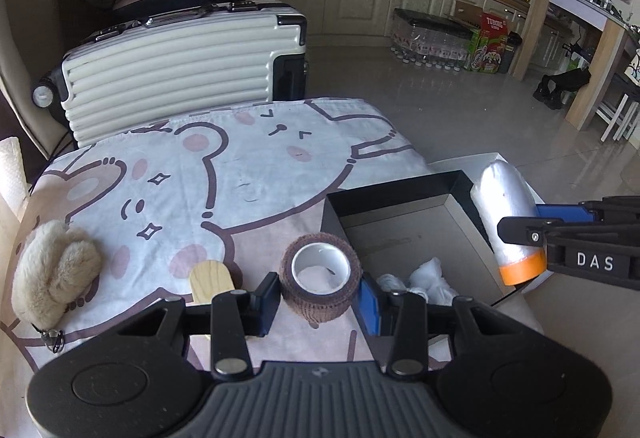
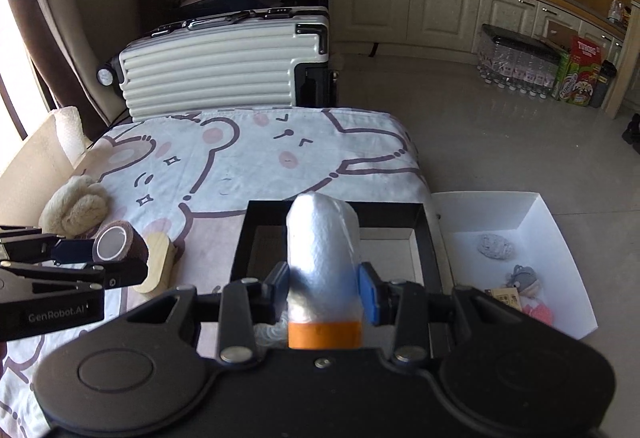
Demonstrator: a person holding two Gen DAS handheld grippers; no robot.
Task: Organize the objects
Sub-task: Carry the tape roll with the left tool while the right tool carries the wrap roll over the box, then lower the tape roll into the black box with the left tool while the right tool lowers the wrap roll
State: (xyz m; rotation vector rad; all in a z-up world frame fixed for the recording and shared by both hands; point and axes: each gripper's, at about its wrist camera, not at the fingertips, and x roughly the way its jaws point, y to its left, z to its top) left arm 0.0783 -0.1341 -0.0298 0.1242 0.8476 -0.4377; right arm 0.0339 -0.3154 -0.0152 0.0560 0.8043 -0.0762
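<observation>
Kitchen cabinets and a grey tiled floor lie beyond the low table (image 1: 248, 174) I work over, which is draped in a white and pink cloth printed with cartoon bears. A ribbed white hard-shell suitcase (image 1: 180, 66) stands just past its far edge. At the table's right edge sits a shallow black cardboard box with a brown floor (image 1: 412, 234), and beside that, off the table, an open white cardboard tray (image 2: 536, 222) holding a few small soft things I cannot make out.

My right gripper (image 2: 324, 292) is clamped on a white plastic-wrapped roll with an orange taped end (image 2: 322, 250); both pads press its sides near the orange band. Its long axis runs straight ahead along my fingers, the rounded white tip hanging over the black box, so I judge that box to be its destination, and my right hand is clearly the nearer one to it.

My left gripper (image 1: 318, 298) is closed on a brown roll of fabric bandage tape with a white core (image 1: 320, 280), held with its hole facing up above the near edge of the table, just left of the box. Behind it lies a pale wooden brush (image 1: 210, 280), and at the left edge a fluffy cream plush keychain (image 1: 52, 274).

Readable writing: "DAS" on the right gripper seen from the left, "GenRobot.AI" on the left gripper seen from the right, and "TUBORG" on a red carton (image 2: 586, 52) across the floor.
</observation>
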